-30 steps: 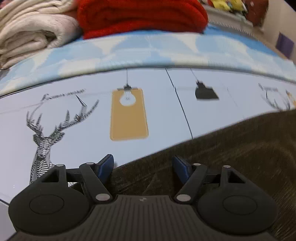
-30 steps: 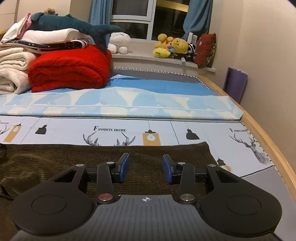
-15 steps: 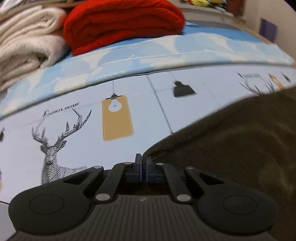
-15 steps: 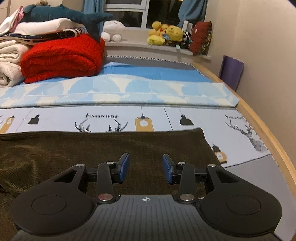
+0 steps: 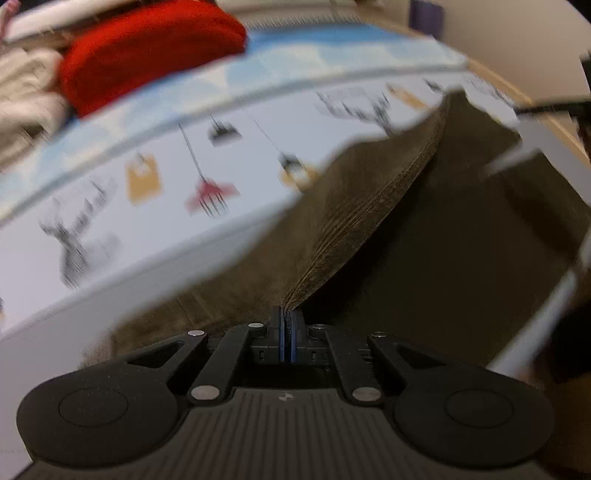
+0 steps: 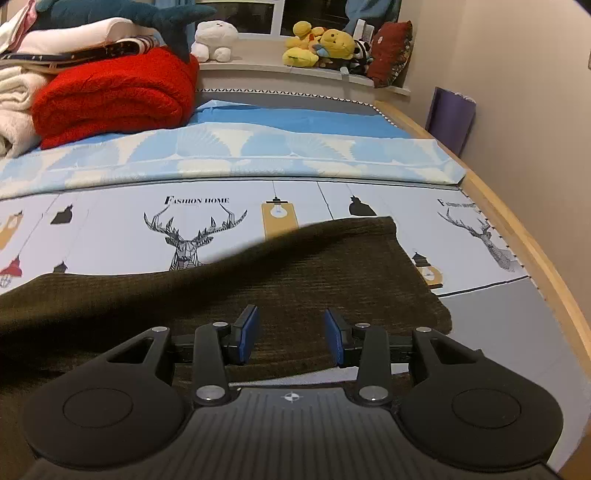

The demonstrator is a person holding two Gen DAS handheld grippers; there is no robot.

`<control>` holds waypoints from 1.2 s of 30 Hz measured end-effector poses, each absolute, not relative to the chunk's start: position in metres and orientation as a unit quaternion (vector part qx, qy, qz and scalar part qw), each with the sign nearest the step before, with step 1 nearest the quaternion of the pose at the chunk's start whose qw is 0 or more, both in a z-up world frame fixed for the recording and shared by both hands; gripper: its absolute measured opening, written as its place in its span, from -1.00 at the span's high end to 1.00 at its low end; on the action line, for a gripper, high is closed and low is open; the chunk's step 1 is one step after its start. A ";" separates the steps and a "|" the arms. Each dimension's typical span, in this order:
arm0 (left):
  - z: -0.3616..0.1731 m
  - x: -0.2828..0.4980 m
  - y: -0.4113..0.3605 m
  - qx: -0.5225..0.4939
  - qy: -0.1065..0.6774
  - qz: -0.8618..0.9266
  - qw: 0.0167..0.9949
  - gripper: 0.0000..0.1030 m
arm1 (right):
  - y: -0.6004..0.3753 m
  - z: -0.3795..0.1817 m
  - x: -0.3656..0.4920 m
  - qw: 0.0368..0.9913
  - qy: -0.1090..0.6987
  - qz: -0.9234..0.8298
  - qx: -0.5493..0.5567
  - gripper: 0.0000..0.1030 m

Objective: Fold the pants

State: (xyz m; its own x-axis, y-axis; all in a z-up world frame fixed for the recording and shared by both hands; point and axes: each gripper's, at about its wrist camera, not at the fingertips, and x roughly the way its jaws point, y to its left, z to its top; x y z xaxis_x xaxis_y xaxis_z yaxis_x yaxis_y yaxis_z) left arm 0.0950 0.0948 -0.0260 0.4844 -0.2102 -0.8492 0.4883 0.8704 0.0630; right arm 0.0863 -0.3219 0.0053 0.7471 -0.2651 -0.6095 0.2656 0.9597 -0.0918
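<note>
**One pair of pants, two grippers, one of them gripping**

A single pair of dark brown corduroy pants point(image 6: 332, 266) is lying across the printed bed sheet point(image 6: 110, 229), spreading from the left edge of the right wrist view to near the wooden bed rim point(image 6: 517, 236). Two grippers are working here. The left gripper point(image 5: 287, 334) is pinching an edge of the pants between its two blue pads, which are sitting closed on the cloth; a ridge of fabric is rising from the jaws and running away toward the far corner. The right gripper point(image 6: 291, 338) is hovering over the pants with its jaws standing partly apart and nothing pressed between its pads.

The right wrist view is giving what the blurred left one is not: one plush shark point(image 6: 122, 13), one white plush toy point(image 6: 216, 38), a cluster of yellow plush toys point(image 6: 317, 44) on the sill, one dark red cushion point(image 6: 391, 51) and a purple bag point(image 6: 450, 118) by the wall. Both views are showing one folded red blanket point(image 6: 114, 99) beside a stack of pale ones point(image 6: 14, 103). Only the left wrist view is showing the lifted fold up close.
</note>
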 end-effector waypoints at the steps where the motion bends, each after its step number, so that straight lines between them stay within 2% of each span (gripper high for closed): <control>1: -0.032 0.094 0.096 0.145 0.478 -0.206 0.842 0.92 | -0.323 0.004 0.085 0.934 0.327 -0.144 -0.003 0.22; 3: -0.034 0.100 0.111 0.094 0.496 -0.190 0.842 0.80 | -0.327 0.001 0.084 0.930 0.333 -0.154 -0.001 0.22; 4: -0.031 0.103 0.124 0.056 0.499 -0.182 0.845 0.66 | -0.331 0.000 0.083 0.928 0.337 -0.159 0.007 0.22; 5: -0.028 0.106 0.138 0.007 0.503 -0.170 0.847 0.18 | -0.334 0.000 0.083 0.926 0.340 -0.163 0.018 0.22; 6: -0.027 0.109 0.154 -0.044 0.508 -0.158 0.846 -0.07 | -0.339 -0.001 0.083 0.925 0.341 -0.167 0.033 0.22; 11: -0.053 0.114 0.192 -0.180 0.569 -0.139 0.790 -0.07 | -0.352 -0.001 0.081 0.924 0.336 -0.173 0.067 0.22; 17: -0.099 0.132 0.192 -0.190 0.634 -0.080 0.746 -0.29 | -0.366 -0.003 0.087 0.921 0.332 -0.178 0.104 0.22; 23: -0.098 0.152 0.204 -0.227 0.603 -0.018 0.764 -0.30 | -0.382 -0.005 0.097 0.917 0.320 -0.168 0.170 0.20; 25: -0.093 0.153 0.214 -0.254 0.584 0.011 0.771 -0.25 | -0.389 -0.007 0.103 0.912 0.317 -0.164 0.200 0.17; 26: -0.089 0.155 0.220 -0.260 0.576 0.023 0.775 -0.18 | -0.394 -0.009 0.106 0.910 0.315 -0.162 0.217 0.16; 27: -0.084 0.153 0.224 -0.268 0.564 0.040 0.780 0.11 | -0.398 -0.012 0.110 0.907 0.311 -0.158 0.234 0.15; 30: -0.064 0.152 0.230 -0.276 0.517 0.054 0.809 0.48 | -0.409 -0.023 0.127 0.897 0.312 -0.152 0.274 0.15; 36: -0.051 0.164 0.224 -0.263 0.487 0.061 0.830 0.48 | -0.428 -0.058 0.167 0.874 0.321 -0.175 0.321 0.15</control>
